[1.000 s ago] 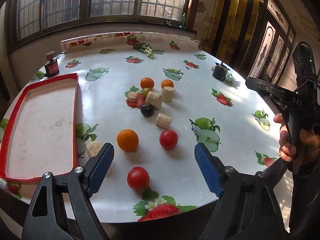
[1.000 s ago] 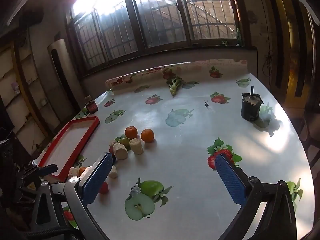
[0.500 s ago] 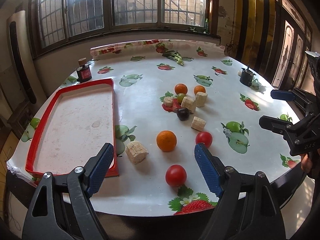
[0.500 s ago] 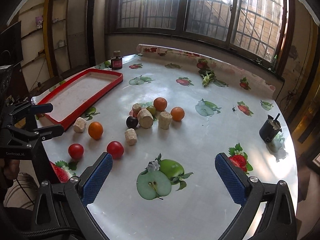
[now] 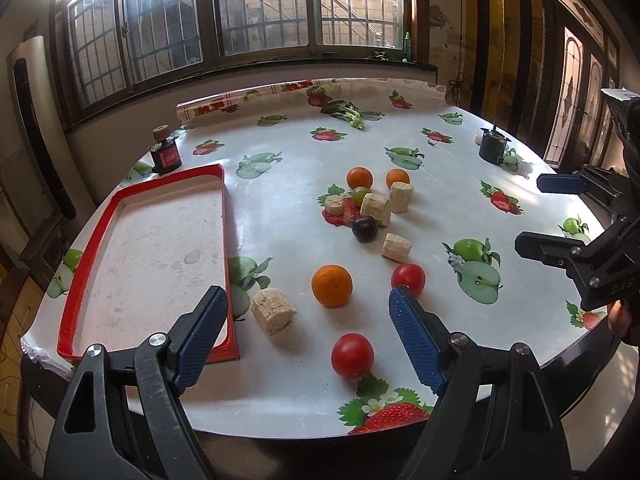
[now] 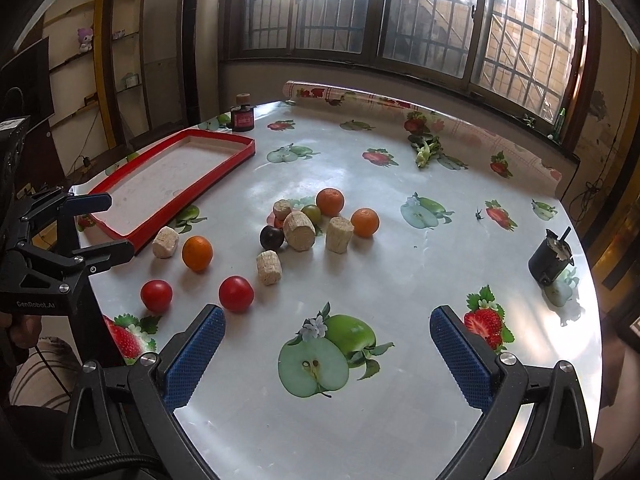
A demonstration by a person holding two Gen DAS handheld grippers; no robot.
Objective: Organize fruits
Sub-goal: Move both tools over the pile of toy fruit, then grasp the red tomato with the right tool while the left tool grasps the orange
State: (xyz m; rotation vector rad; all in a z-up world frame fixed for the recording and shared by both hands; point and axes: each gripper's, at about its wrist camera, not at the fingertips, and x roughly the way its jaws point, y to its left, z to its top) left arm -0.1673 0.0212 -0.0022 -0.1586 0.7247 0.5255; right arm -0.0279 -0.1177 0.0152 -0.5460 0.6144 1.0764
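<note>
Barred windows are standing behind a round counter (image 5: 280, 184) covered in fruit-print cloth. At the counter's 6 o'clock edge, the left gripper (image 5: 308, 336) is hovering with its jaws spread wide, gripping nothing, a red tomato (image 5: 352, 355) lying between its blue pads. The right gripper (image 6: 326, 354) is likewise gaping wide and empty above a printed apple. Oranges (image 6: 197, 253), more tomatoes and pale cylinder pieces are sitting scattered at the counter's centre, while the red tray (image 5: 100, 236) is lying empty at 9 o'clock.

Three oranges (image 5: 331, 290) on the table, two tomatoes (image 5: 352, 355), five pale banana chunks (image 5: 273, 310), one dark plum (image 5: 364, 229), one green fruit (image 5: 359, 194), one red tray (image 5: 100, 236).
</note>
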